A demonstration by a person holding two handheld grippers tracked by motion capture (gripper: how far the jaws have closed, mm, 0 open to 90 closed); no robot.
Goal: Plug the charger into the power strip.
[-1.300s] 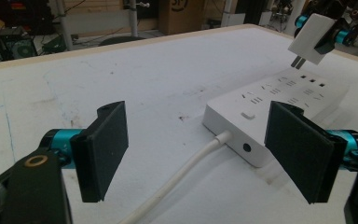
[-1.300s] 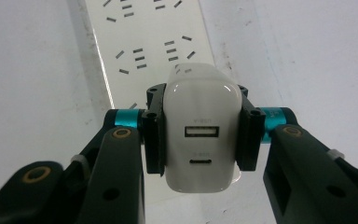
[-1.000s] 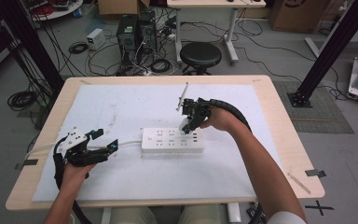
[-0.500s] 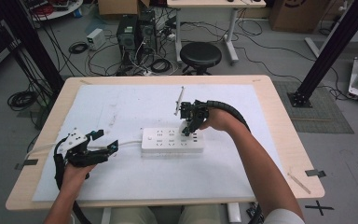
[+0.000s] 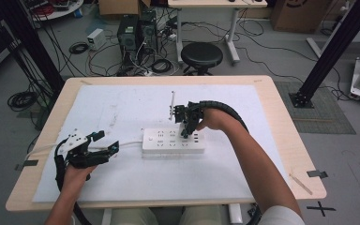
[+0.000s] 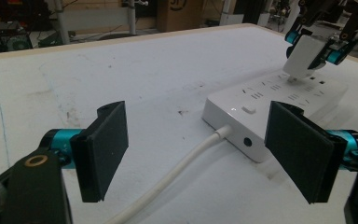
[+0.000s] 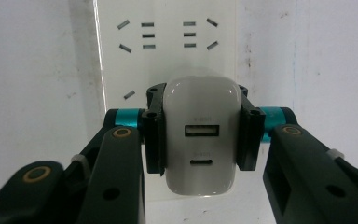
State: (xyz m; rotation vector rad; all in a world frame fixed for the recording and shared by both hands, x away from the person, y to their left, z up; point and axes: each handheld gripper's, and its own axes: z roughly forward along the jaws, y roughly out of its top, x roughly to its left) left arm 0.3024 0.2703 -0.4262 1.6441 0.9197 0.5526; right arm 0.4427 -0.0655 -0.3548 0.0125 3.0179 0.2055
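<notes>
A white power strip (image 5: 166, 142) lies across the middle of the white mat (image 5: 122, 108), its white cable (image 5: 129, 144) running left. My right gripper (image 5: 186, 132) points down over the strip's right half, shut on a white USB charger (image 7: 201, 140). The black pads (image 7: 153, 135) clamp its two sides. In the left gripper view the charger (image 6: 305, 58) tilts just above the strip (image 6: 270, 107), prongs down by the sockets; whether they are in I cannot tell. My left gripper (image 5: 104, 142) rests open near the strip's cable end, and the cable (image 6: 182, 163) passes between its jaws untouched.
A thin pale stick (image 5: 172, 104) lies on the mat behind the right gripper. The wooden table edge (image 5: 168, 79) frames the mat. Beyond it stand a black stool (image 5: 201, 55) and computer cases with cables (image 5: 136, 35) on the floor.
My right gripper with the charger has shifted slightly down and left toward the strip. The left gripper has stayed put.
</notes>
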